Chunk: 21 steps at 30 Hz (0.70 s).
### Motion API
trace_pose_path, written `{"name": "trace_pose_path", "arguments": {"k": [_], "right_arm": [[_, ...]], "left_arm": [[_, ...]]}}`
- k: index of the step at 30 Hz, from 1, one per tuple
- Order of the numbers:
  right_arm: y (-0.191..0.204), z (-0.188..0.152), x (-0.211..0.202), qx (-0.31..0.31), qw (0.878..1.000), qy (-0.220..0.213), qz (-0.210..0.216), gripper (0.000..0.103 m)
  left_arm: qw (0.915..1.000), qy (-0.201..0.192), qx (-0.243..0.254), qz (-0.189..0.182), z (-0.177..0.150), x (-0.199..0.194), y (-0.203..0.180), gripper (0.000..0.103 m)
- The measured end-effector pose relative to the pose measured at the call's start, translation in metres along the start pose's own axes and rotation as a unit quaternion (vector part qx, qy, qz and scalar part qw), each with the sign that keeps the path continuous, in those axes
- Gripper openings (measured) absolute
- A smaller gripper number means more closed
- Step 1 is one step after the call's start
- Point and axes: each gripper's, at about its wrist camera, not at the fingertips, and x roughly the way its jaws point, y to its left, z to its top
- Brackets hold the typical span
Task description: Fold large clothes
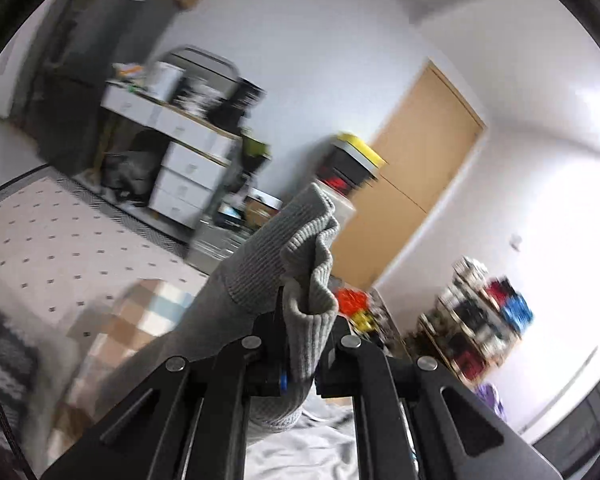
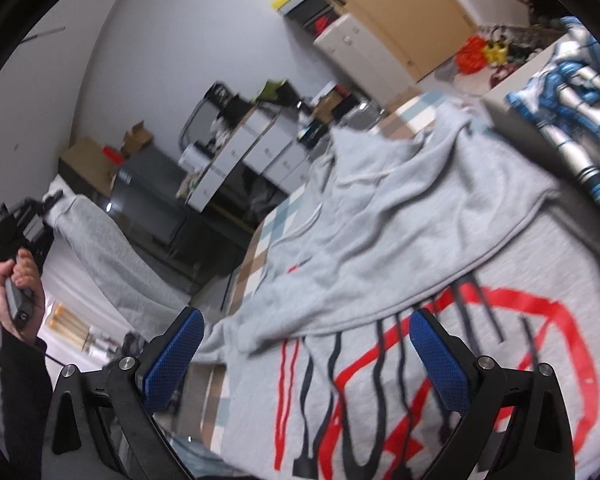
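Inspector: Background shelving (image 1: 480,316) is motion-blurred, contents unreadable.
Clerk: Garment?
Inspector: Pale grey hooded sweatshirt (image 2: 400,216) with red-and-black print lies on the checked bed cover (image 2: 260,240); left gripper (image 1: 304,320) clamps its ribbed cuff (image 1: 300,248). Right gripper (image 2: 304,340) gapes, empty.

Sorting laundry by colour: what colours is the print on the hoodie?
Red and black on the grey hoodie; clearest in the right wrist view.

My left wrist view (image 1: 305,354) looks close along its fingers toward the door (image 1: 416,176); my right (image 2: 304,354) overlooks the hoodie (image 2: 420,216). Both share that door.
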Motion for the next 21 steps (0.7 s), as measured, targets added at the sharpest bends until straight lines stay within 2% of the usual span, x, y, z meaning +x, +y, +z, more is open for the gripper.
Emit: {"name": "trace_pose_path", "arguments": {"k": [2, 3, 5, 9, 12, 13, 14, 16, 18, 21], "right_arm": [[-0.007, 0.006, -0.010, 0.014, 1.000, -0.020, -0.003, 0.103], [-0.013, 0.010, -0.017, 0.023, 0.999, -0.037, -0.013, 0.103], [-0.023, 0.017, -0.029, 0.031, 0.997, -0.059, -0.034, 0.103], [-0.041, 0.027, -0.049, 0.060, 0.988, -0.104, -0.092, 0.103], [-0.055, 0.032, -0.067, 0.096, 0.981, -0.135, -0.103, 0.103], [-0.057, 0.033, -0.074, 0.098, 0.978, -0.146, -0.110, 0.103], [-0.058, 0.034, -0.083, 0.095, 0.973, -0.166, -0.129, 0.103], [-0.061, 0.035, -0.097, 0.092, 0.964, -0.191, -0.162, 0.103], [-0.065, 0.038, -0.106, 0.094, 0.958, -0.212, -0.171, 0.103], [-0.070, 0.042, -0.113, 0.094, 0.955, -0.225, -0.172, 0.103]], "left_arm": [[0.9994, 0.020, 0.024, -0.016, -0.013, 0.015, -0.023, 0.004], [0.9979, 0.041, 0.041, -0.030, -0.027, 0.031, -0.042, 0.004], [0.9954, 0.065, 0.054, -0.045, -0.041, 0.045, -0.055, 0.004], [0.9818, 0.142, 0.087, -0.091, -0.094, 0.097, -0.094, 0.004], [0.9685, 0.196, 0.111, -0.105, -0.131, 0.137, -0.114, 0.004], [0.9623, 0.221, 0.114, -0.111, -0.155, 0.154, -0.112, 0.004], [0.9601, 0.233, 0.114, -0.105, -0.166, 0.164, -0.111, 0.004], [0.9494, 0.276, 0.099, -0.113, -0.196, 0.190, -0.102, 0.004], [0.9385, 0.319, 0.091, -0.096, -0.234, 0.213, -0.085, 0.004], [0.9170, 0.378, 0.102, -0.076, -0.279, 0.232, -0.072, 0.004]]}}
